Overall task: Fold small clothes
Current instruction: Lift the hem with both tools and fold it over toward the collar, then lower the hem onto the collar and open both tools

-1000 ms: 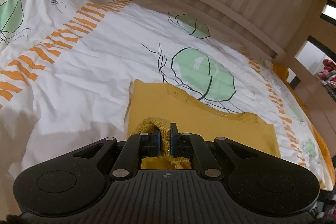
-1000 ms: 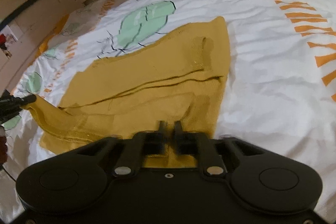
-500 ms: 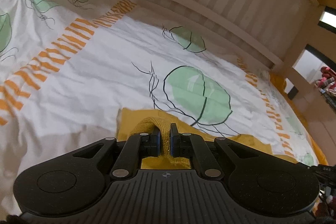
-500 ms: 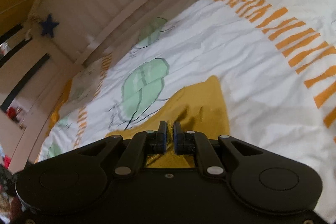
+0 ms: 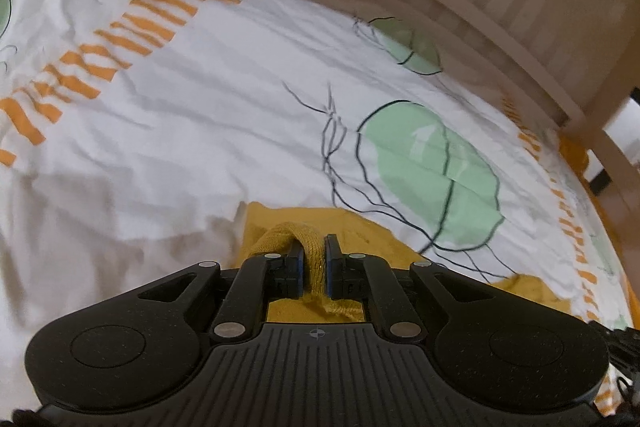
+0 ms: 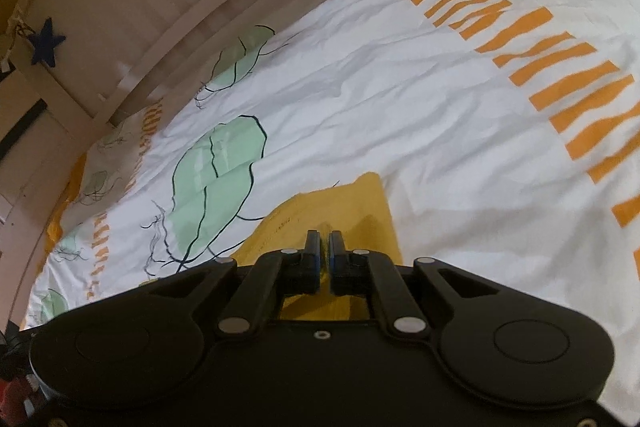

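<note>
Here, in the left wrist view, the left gripper (image 5: 313, 254) has its fingers clamped on a ribbed fold of the yellow garment (image 5: 352, 227), which lies on the bed sheet (image 5: 224, 99). In the right wrist view, the right gripper (image 6: 324, 250) pinches the garment's edge tightly, fingers nearly together.

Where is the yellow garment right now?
In both wrist views the yellow garment lies low in the middle on the white leaf-print bedsheet, pinched by the left hand-held gripper and the right hand-held gripper.
</note>
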The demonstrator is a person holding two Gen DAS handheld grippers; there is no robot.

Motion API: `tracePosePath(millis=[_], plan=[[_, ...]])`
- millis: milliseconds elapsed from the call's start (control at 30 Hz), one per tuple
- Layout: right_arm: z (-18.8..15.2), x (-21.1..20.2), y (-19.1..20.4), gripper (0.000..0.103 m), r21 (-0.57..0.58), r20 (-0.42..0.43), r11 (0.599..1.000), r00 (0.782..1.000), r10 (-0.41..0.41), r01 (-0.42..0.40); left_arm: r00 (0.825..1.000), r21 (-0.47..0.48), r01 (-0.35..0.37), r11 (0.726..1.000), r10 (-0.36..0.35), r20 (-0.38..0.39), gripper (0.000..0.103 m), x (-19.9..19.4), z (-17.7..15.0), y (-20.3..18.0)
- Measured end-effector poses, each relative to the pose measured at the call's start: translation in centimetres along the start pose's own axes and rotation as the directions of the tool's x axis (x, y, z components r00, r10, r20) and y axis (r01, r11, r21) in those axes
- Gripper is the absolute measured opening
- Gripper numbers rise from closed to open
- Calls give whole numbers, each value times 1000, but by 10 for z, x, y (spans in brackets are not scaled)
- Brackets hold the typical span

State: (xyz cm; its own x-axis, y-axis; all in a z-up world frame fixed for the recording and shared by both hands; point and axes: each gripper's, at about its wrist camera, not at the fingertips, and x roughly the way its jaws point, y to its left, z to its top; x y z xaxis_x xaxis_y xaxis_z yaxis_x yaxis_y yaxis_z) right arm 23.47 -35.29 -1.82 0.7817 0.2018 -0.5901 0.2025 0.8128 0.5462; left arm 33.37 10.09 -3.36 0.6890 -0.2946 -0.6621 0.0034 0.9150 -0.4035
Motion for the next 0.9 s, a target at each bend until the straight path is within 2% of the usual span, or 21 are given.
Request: tracePosePath(millis=[100, 200, 233, 267, 333, 433, 633, 667, 733, 767, 900], plan=[[6, 3, -2, 19, 13, 21, 1000, 1000, -10, 9, 1000, -1, -1, 1000, 1, -2, 9, 8, 6, 1], [13, 2, -3, 19, 26, 59, 1000, 998, -6, 4, 1000, -4, 20, 1000, -20, 13, 10, 4, 10, 0], [14, 0, -2, 20, 17, 66, 1000, 998, -8, 7, 1000, 10, 22, 1000, -22, 19, 14, 1, 9, -1], [14, -2, 0, 20, -5, 67, 1000, 998, -11, 11, 999, 29, 20, 999, -21, 26, 22, -2, 8, -3], [8, -6, 5, 20, -60, 58, 998, 998, -17, 21, 999, 81, 7, 997, -11, 50, 28, -9, 3, -7], [-10, -12, 15, 20, -169, 27, 985, 999, -36, 40, 998, 123, -18, 992, 11, 59, 29, -13, -1, -6], [-57, -28, 47, 20, -382, 4, 924, 999, -39, 37, 997, 83, -59, 995, 54, 55, 29, -13, 0, 7], [-64, -30, 53, 22, -416, 0, 909, 999, -35, 32, 997, 88, -62, 994, 57, 57, 29, -14, -1, 7], [-75, -28, 63, 47, -475, -18, 880, 999, -31, 19, 997, 105, -61, 993, 56, 54, 30, -19, -6, 8], [-79, -25, 67, 50, -499, -29, 867, 999, -33, 14, 998, 122, -52, 991, 46, 50, 32, -23, -11, 7], [-91, -9, 76, 50, -554, -57, 832, 997, -58, 17, 999, 186, -27, 982, 23, 25, 37, -33, -36, 1]])
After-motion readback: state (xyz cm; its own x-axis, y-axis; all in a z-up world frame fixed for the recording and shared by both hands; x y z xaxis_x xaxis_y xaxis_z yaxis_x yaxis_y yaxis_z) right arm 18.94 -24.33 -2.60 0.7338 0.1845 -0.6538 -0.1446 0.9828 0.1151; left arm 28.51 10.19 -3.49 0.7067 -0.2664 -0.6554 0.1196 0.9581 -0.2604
